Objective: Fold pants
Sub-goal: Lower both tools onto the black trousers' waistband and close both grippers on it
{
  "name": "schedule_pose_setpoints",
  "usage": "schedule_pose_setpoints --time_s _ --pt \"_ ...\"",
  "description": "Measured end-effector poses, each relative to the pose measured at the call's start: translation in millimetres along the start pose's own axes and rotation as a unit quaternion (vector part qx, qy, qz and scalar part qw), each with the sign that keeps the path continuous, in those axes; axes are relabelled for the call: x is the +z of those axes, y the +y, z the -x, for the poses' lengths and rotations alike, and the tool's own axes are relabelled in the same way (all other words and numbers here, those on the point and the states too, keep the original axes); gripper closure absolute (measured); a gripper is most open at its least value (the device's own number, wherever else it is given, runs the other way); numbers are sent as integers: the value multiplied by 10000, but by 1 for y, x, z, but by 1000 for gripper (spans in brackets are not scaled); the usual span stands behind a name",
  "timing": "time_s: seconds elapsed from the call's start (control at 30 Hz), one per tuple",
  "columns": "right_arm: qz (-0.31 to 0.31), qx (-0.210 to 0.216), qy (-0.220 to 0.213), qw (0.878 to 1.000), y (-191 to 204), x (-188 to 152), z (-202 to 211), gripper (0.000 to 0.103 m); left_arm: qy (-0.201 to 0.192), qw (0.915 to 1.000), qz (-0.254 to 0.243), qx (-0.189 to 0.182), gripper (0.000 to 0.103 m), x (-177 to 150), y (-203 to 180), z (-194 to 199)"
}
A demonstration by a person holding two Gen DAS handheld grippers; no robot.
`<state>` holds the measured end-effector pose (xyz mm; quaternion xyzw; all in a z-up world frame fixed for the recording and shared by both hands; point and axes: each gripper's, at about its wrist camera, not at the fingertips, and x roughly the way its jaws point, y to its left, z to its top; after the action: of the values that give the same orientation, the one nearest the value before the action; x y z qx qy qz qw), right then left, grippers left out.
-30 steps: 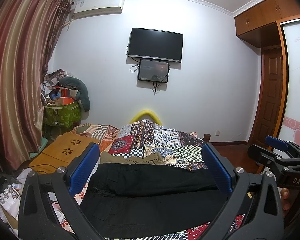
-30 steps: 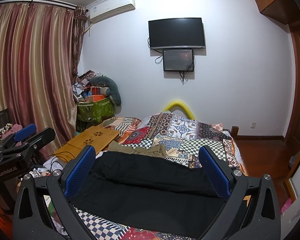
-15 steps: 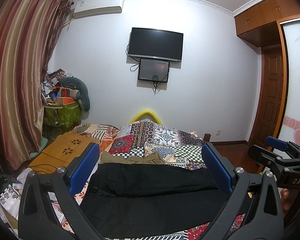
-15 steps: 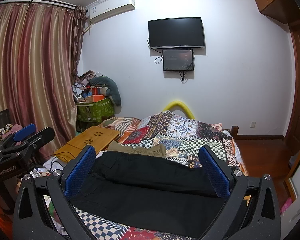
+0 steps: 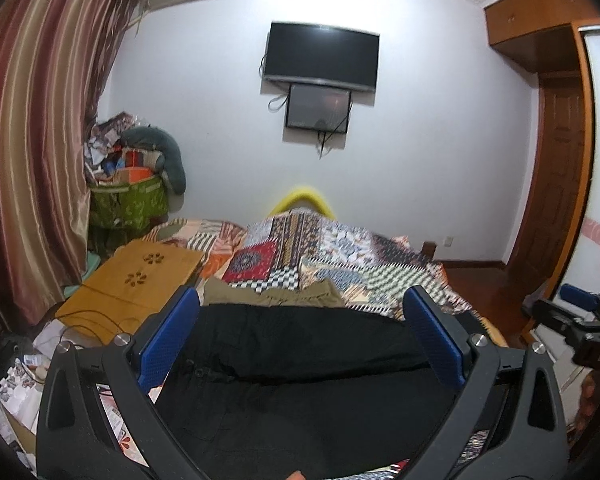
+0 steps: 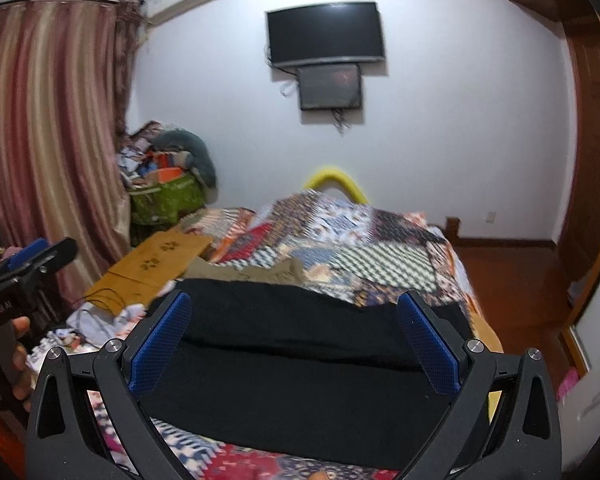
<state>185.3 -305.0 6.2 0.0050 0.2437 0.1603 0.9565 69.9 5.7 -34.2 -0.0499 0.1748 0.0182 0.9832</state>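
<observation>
Pants (image 5: 300, 364): black, laid flat on the patchwork bed (image 5: 380, 268) (olive garment behind).
Left gripper (image 5: 300, 340): held wide open, empty.
Right gripper (image 6: 294, 340): held wide open, empty.

I see a white far wall (image 5: 440, 140) with a television (image 5: 322, 56), striped curtains (image 5: 32, 140) left, wooden door (image 5: 560, 184) right.

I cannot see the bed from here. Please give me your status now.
Both hand-held grippers, left and right, open, holding nothing. Black pants flat on patchwork quilt. Olive garment lying just beyond them.
</observation>
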Motion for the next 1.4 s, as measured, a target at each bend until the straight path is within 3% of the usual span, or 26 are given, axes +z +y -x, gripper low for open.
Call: schedule_pose_setpoints --time_s 0.27,0.5,0.7,0.97,1.03,1.27,1.4 --pt "-203 -957 473 9941 -65 -22 -26 1 450 9986 -128 246 0 -13 16 -70" --pt "-810 -1678 763 9795 -133 -32 -36 1 941 9953 -9 220 0 -20 46 -129" --pt "-756 -2202 1008 9673 -165 -32 -49 1 1143 9916 -198 572 0 -23 77 -180" --pt "-709 -2146 1156 9673 -194 -28 -103 1 1761 9807 -284 796 0 -32 124 -256" --pt "-664 -2093 1191 9683 -198 -26 -118 6 1948 9769 -185 858 0 -38 141 -278" --pt "-343 -1987 1427 9690 -206 -21 -168 7 2598 9608 23 968 1 -63 173 -342" --pt "-280 -1835 1608 9694 -212 -24 -195 8 2911 9523 94 914 13 -77 181 -372"
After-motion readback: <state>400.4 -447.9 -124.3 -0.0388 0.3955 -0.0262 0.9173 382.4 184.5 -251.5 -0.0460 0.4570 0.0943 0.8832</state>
